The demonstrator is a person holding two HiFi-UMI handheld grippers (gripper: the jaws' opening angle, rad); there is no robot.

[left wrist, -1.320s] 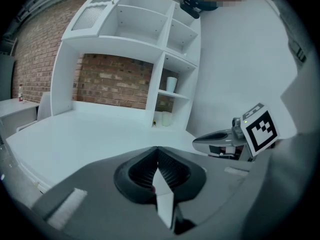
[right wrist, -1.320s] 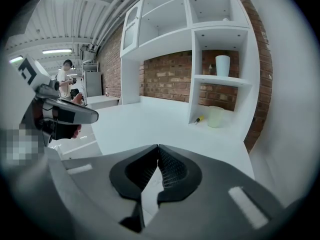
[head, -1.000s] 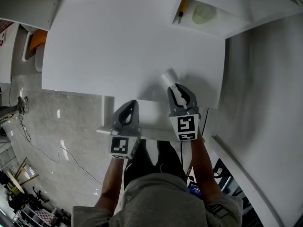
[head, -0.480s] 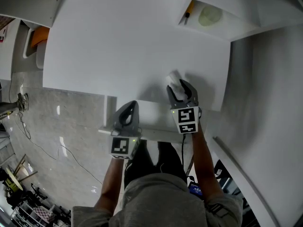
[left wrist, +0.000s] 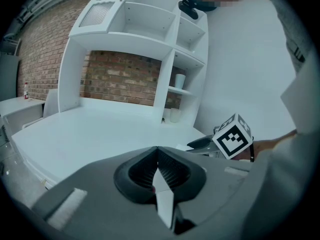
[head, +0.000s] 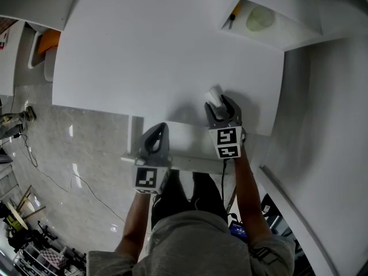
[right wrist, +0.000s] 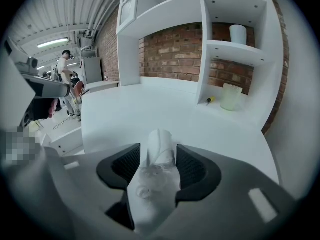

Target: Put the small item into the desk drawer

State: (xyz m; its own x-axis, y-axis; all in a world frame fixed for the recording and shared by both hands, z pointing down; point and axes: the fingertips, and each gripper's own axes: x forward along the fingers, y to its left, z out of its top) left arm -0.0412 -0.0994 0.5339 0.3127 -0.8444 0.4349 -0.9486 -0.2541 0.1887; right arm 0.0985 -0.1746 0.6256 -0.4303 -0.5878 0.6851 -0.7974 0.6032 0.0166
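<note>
The small item [head: 215, 92] is a clear, pale tube-shaped piece lying on the white desk [head: 149, 50] near its front right. My right gripper [head: 222, 104] has its jaws on either side of it. In the right gripper view the item [right wrist: 160, 146] lies between the black pads [right wrist: 124, 166]; the jaws are opening and do not press on it. The desk drawer [head: 187, 140] stands pulled out below the desk's front edge. My left gripper [head: 155, 135] is shut on the thin white edge of the drawer [left wrist: 165, 199].
A white shelf unit [head: 299, 16] stands at the back right; it holds a yellow-handled screwdriver [head: 234, 11] and a pale green cup [head: 260, 19]. A white wall runs along the right. Grey floor with cables [head: 57, 171] lies to the left of the desk.
My right gripper has slid forward until the item lies between its jaws, and those jaws have spread wider. The left gripper and the drawer have stayed put.
</note>
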